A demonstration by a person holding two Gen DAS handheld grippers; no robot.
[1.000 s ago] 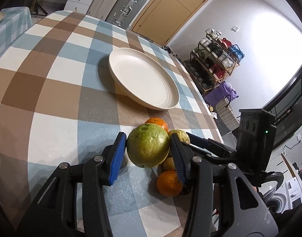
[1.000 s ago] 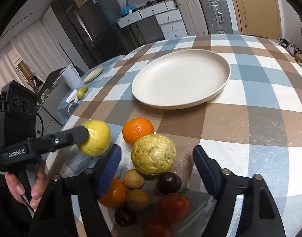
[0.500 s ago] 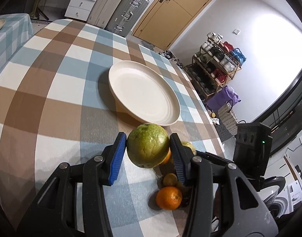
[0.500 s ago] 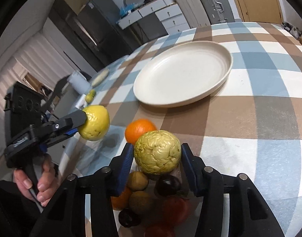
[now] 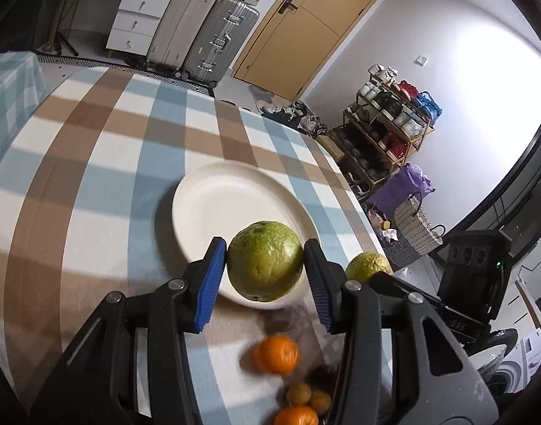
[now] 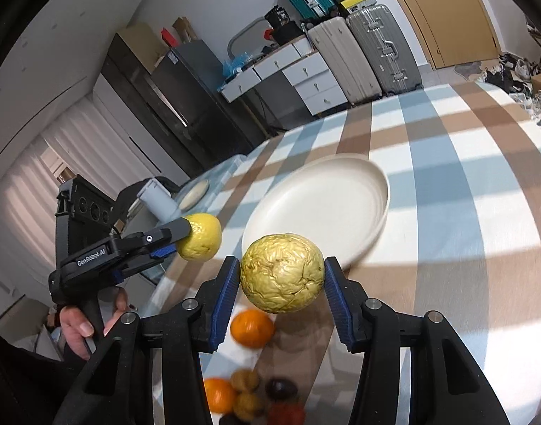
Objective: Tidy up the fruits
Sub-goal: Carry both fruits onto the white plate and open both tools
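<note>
From my right wrist view the near fruit pile (image 6: 256, 396) is blurred and edge-cropped; those dark ones are perhaps plums.

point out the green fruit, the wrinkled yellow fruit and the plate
green fruit (image 5: 265, 260), left wrist view, middle of its skin
wrinkled yellow fruit (image 6: 282, 272), right wrist view, centre of its front
plate (image 6: 385, 191), right wrist view, far rim
</note>
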